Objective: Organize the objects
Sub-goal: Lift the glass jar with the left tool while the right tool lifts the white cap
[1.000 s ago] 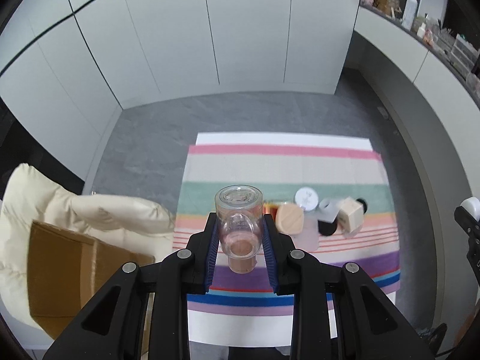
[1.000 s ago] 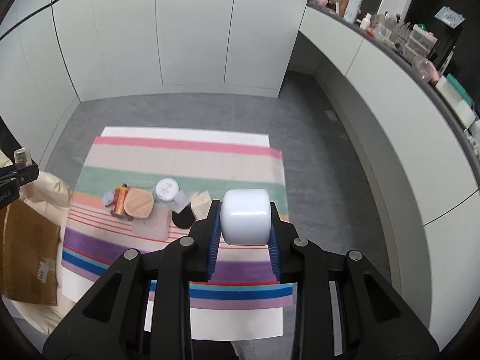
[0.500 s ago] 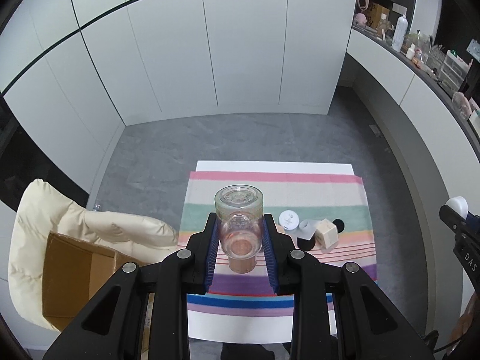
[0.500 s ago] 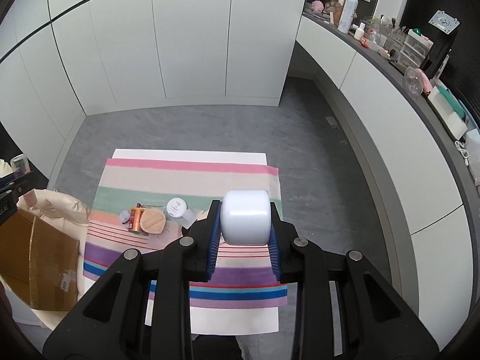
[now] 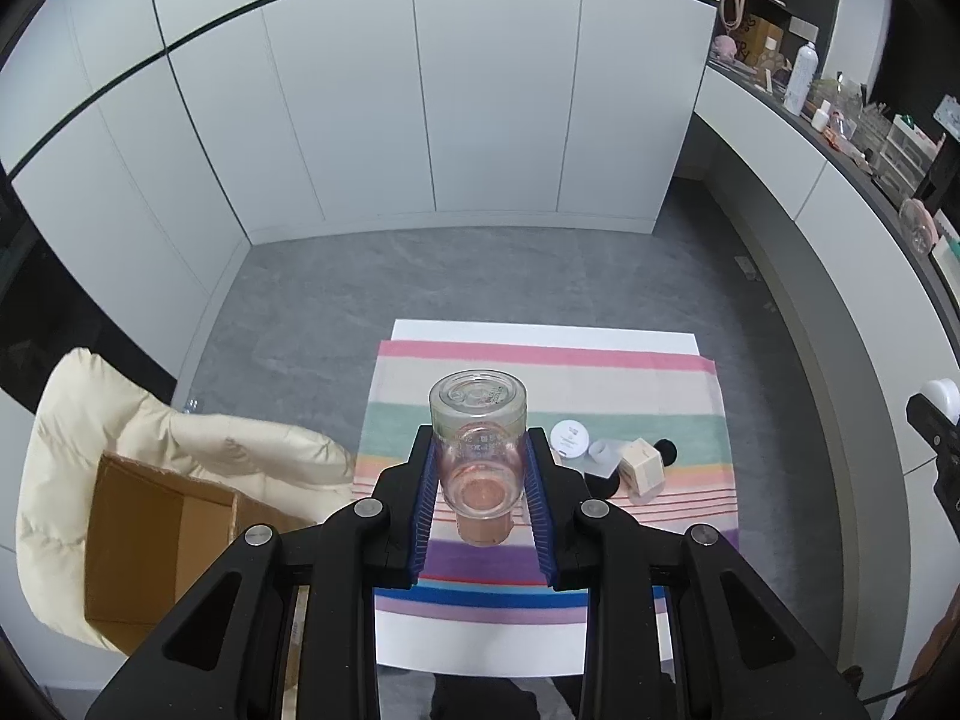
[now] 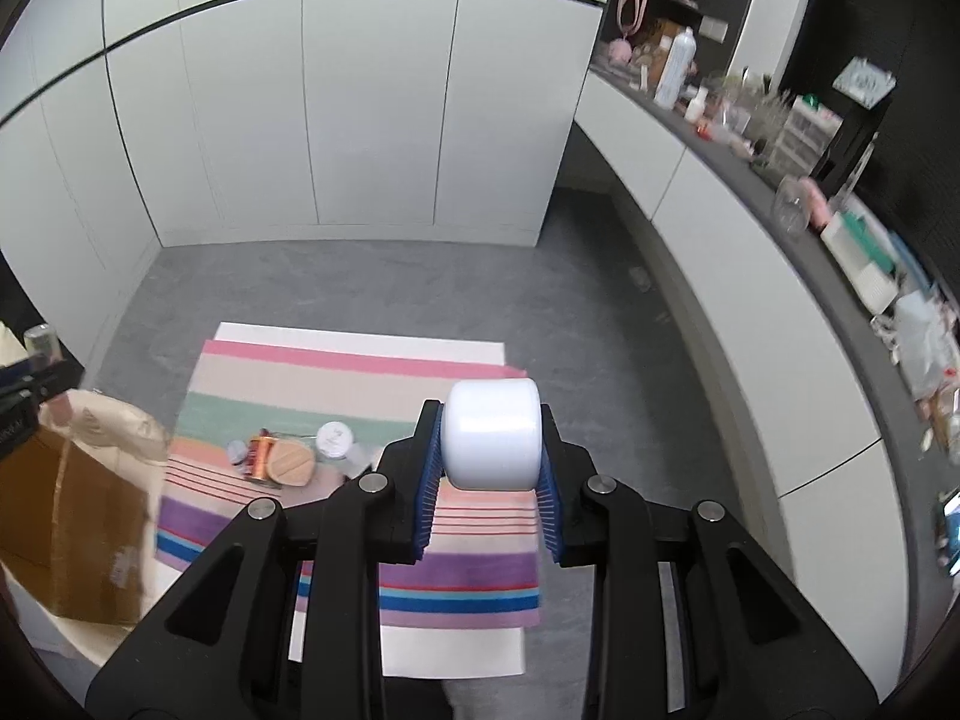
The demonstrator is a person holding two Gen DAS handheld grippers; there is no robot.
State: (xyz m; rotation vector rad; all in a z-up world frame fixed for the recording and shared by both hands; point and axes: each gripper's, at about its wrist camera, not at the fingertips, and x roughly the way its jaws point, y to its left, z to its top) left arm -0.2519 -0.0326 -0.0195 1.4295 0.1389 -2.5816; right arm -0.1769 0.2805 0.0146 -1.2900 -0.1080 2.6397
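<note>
Holding clear glass bottle (image 5: 478, 449) between blue pads, left gripper (image 5: 480, 483) clamped tight on it, high above striped cloth (image 5: 600, 372). Right gripper (image 6: 487, 476) closed on white jar (image 6: 493, 443), also lifted clear of cloth. Remaining items clustered mid-cloth: round white tin (image 6: 334, 439), copper spool (image 6: 260, 457), tan puff (image 6: 290, 463), beige cube (image 5: 642, 468). Cardboard box (image 5: 150, 546) on cream cushion (image 5: 198, 450) off cloth's left edge.

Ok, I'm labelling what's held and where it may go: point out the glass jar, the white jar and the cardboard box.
glass jar (image 5: 478, 456): left wrist view, its clear side wall.
white jar (image 6: 493, 443): right wrist view, its side.
cardboard box (image 5: 135, 546): left wrist view, inner wall.
</note>
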